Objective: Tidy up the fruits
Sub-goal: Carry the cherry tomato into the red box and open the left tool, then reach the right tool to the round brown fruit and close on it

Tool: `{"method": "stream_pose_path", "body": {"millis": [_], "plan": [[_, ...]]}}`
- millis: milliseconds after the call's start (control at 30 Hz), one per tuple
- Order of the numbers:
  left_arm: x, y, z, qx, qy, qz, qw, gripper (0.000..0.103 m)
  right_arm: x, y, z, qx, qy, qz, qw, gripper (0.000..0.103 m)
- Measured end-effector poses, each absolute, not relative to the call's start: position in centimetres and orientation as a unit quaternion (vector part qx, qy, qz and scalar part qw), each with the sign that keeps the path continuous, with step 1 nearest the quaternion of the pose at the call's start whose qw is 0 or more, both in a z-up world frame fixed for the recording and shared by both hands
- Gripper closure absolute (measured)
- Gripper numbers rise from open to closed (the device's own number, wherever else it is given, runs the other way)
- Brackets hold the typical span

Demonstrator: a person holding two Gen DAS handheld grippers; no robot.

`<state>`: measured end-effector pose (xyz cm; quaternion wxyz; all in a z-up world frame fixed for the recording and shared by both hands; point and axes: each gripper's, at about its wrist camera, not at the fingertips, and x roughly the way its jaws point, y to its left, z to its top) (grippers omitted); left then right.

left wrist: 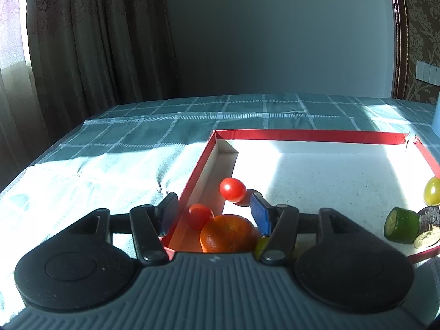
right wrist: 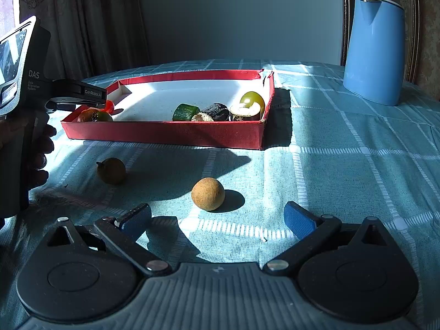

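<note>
Jaws released on both my grippers, left gripper [left wrist: 214,209] tilted down over red tray [left wrist: 310,134] corner above orange [left wrist: 228,233], right gripper [right wrist: 217,220] angled down near tan fruit [right wrist: 208,194] on worktop

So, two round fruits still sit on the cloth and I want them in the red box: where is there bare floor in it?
The shallow red cardboard box is bare across its white middle. Crowded corners: orange and red tomatoes by the left gripper; cucumber chunk, dark pieces and green fruit opposite.
</note>
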<state>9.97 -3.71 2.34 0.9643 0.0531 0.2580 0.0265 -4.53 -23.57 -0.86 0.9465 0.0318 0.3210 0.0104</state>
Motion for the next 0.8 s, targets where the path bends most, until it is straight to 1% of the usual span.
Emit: {"method": "stream_pose_path", "body": {"millis": [167,400,467,600,700,800], "plan": [[9.4,-3.6,2.6,0.05,0.255,0.024,0.965,0.047,-4.5,-23.6,-0.9,0.032,0.321,0.01,0.947,0.0],[6.7,-2.8,3.0,0.046,0.243,0.017,0.969,0.047,-4.6,-23.6,-0.9,0.031,0.321,0.01,0.946,0.0],[5.7,-2.4,3.0,0.046,0.246,0.014,0.968,0.046,-4.6,-23.6,-0.9,0.03,0.322,0.01,0.946,0.0],[4.2,-1.2,2.6,0.046,0.261,0.021,0.964,0.03,-4.6,-23.6,-0.8,0.03,0.322,0.009,0.946,0.0],[3.3,0.3,1.9,0.036,0.279,0.02,0.959,0.029,-4.6,-23.5,-0.8,0.028,0.322,0.009,0.946,0.0],[2.6,1.4,1.2,0.03,0.278,0.03,0.96,0.028,-4.6,-23.5,-0.8,0.029,0.32,0.011,0.947,0.0]]}}
